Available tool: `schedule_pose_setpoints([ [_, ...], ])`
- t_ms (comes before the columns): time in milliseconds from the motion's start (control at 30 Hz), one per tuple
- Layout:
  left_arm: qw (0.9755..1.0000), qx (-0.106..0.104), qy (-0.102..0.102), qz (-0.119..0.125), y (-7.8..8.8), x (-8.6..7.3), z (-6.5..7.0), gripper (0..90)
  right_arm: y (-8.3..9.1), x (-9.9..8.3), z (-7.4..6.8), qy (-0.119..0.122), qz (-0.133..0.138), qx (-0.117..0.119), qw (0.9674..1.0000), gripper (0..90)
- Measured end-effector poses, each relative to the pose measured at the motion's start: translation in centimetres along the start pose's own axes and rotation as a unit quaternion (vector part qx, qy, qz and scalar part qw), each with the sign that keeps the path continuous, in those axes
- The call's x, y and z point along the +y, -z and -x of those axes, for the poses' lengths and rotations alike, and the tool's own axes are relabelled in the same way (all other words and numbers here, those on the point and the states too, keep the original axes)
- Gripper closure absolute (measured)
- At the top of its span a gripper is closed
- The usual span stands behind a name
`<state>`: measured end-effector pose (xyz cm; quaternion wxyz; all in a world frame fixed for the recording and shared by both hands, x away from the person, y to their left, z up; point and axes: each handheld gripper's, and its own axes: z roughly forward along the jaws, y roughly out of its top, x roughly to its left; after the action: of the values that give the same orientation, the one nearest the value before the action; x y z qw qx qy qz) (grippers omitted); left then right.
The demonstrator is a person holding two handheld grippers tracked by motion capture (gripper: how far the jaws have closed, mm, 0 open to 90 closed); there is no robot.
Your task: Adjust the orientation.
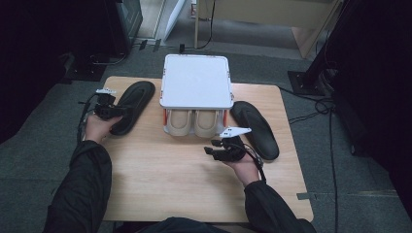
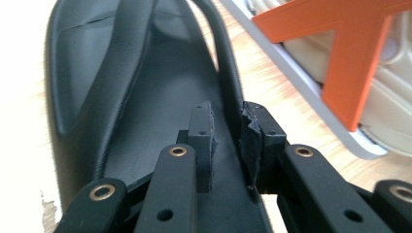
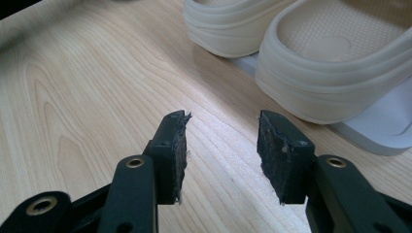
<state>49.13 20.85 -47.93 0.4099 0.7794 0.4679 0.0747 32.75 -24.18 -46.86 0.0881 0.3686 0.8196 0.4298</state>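
Note:
A black flip-flop (image 1: 136, 97) lies at the table's left, toe pointing away. My left gripper (image 1: 116, 111) is at its near side, and in the left gripper view its jaws (image 2: 228, 121) are shut on the flip-flop (image 2: 145, 97) where the thin strap (image 2: 226, 63) runs down between the pads. A second black flip-flop (image 1: 255, 128) lies to the right of the rack. My right gripper (image 1: 210, 148) hovers open over bare wood in front of the beige slippers (image 1: 194, 121); nothing is between its jaws (image 3: 223, 131).
A white two-level rack (image 1: 196, 80) with orange side supports (image 2: 350, 58) stands at the table's far middle. The pair of beige slippers (image 3: 316, 63) sits on its lower shelf. The wooden table (image 1: 170, 179) has bare room in front. Dark equipment and cables surround the table.

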Motion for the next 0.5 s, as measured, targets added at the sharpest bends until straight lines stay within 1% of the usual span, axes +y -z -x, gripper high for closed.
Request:
schedule_pose_setpoints([
  [167,1.0000,-0.005,0.004,-0.004,-0.2,-0.1,0.0,75.1,0.1,0.0,0.0,-0.001,0.001,0.000,1.0000,54.0],
  [267,0.9999,-0.008,0.006,-0.008,-0.3,-0.1,0.2,75.2,0.0,0.0,0.1,0.000,-0.001,-0.001,1.0000,54.0],
  [367,0.9999,-0.009,-0.005,-0.010,-0.5,-0.2,0.8,75.0,0.0,0.0,0.0,0.000,-0.001,-0.001,1.0000,54.0],
  [400,0.9998,-0.009,-0.009,-0.013,-0.5,-0.2,0.9,75.0,0.0,0.0,0.0,0.000,-0.002,-0.002,1.0000,54.0],
  [433,0.9997,-0.011,-0.013,-0.017,-0.7,-0.2,1.3,74.7,-0.1,0.1,0.0,0.002,-0.001,-0.001,1.0000,54.0],
  [500,0.9996,-0.012,-0.016,-0.018,-0.7,-0.2,1.6,74.7,-0.1,0.1,0.0,0.002,0.000,-0.001,1.0000,54.0],
])
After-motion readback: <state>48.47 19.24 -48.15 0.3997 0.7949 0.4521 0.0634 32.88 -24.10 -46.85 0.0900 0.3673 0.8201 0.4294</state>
